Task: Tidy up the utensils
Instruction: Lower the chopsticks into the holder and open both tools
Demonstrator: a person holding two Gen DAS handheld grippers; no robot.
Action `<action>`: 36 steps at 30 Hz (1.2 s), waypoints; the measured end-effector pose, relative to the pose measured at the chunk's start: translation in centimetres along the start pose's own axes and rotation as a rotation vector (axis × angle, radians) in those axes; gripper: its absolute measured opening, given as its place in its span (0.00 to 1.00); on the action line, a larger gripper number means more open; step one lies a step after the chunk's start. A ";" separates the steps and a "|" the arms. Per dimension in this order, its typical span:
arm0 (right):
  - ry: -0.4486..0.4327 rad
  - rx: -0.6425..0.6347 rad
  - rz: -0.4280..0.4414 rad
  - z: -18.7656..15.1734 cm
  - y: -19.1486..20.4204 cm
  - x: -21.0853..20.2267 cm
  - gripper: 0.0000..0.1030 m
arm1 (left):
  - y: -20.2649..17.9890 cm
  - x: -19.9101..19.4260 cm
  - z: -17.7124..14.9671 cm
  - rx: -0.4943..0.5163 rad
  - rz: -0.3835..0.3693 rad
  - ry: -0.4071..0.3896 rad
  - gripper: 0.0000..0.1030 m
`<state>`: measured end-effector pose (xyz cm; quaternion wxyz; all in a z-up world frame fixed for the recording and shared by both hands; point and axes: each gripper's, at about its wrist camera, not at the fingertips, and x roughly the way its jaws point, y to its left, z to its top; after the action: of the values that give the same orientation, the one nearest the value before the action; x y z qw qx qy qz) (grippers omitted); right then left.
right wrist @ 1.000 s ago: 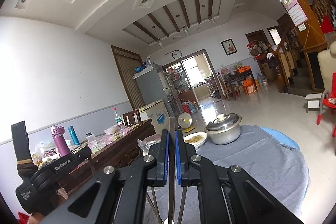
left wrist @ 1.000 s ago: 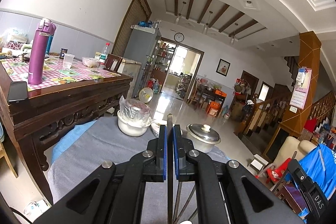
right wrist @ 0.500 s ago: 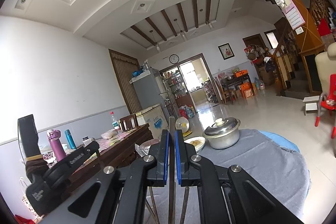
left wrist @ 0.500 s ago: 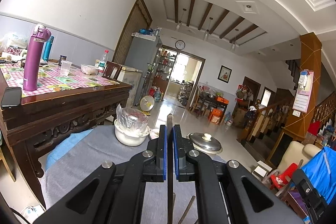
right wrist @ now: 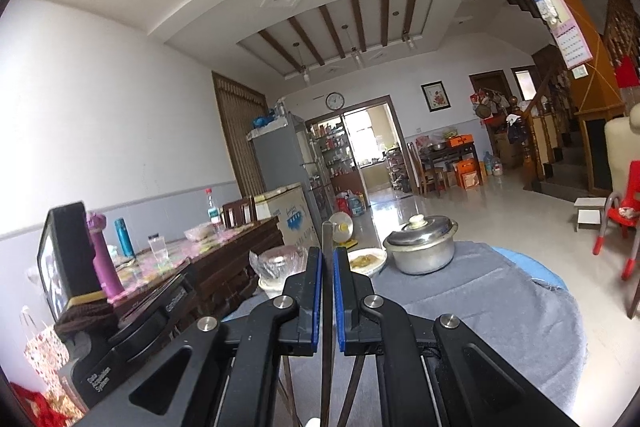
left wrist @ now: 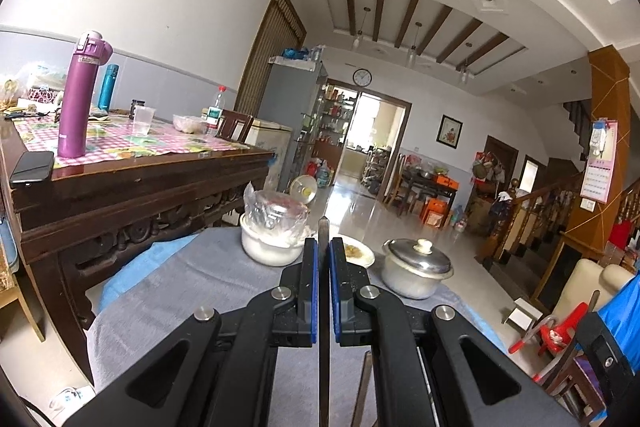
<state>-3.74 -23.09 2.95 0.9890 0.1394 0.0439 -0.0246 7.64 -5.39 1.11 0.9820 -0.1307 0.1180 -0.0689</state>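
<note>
While both my grippers are raised, the left gripper [left wrist: 324, 291] clenches one chopstick [left wrist: 323, 231] and the right gripper [right wrist: 327, 291] another chopstick [right wrist: 327, 235]; more sticks [right wrist: 354, 379] lie loose on the cloth [right wrist: 500, 307] below, so I judge sorting barely begun.

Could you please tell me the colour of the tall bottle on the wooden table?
Purple bottle; clearest in the left wrist view.

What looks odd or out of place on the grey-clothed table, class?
Nothing is spilled or damaged. One oddity: the white bowl is covered with crumpled clear plastic rather than a lid, unlike the lidded pot. Each gripper pinches a thin chopstick-like stick upright.
</note>
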 end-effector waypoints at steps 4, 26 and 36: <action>0.032 -0.017 0.006 -0.7 0.2 0.3 0.06 | 0.3 0.2 -0.6 0.007 0.014 0.019 0.05; 0.117 -0.024 0.044 -1.7 0.3 -1.1 0.06 | 2.0 -1.2 -1.9 0.007 0.008 0.135 0.07; 0.156 -0.014 0.069 -1.8 0.4 -1.8 0.06 | 3.1 -3.0 -2.2 -0.006 -0.062 0.229 0.07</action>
<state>-5.66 -22.14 1.47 0.9837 0.1356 0.1161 0.0208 4.55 -2.44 -1.11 0.9591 -0.1284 0.2255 -0.1132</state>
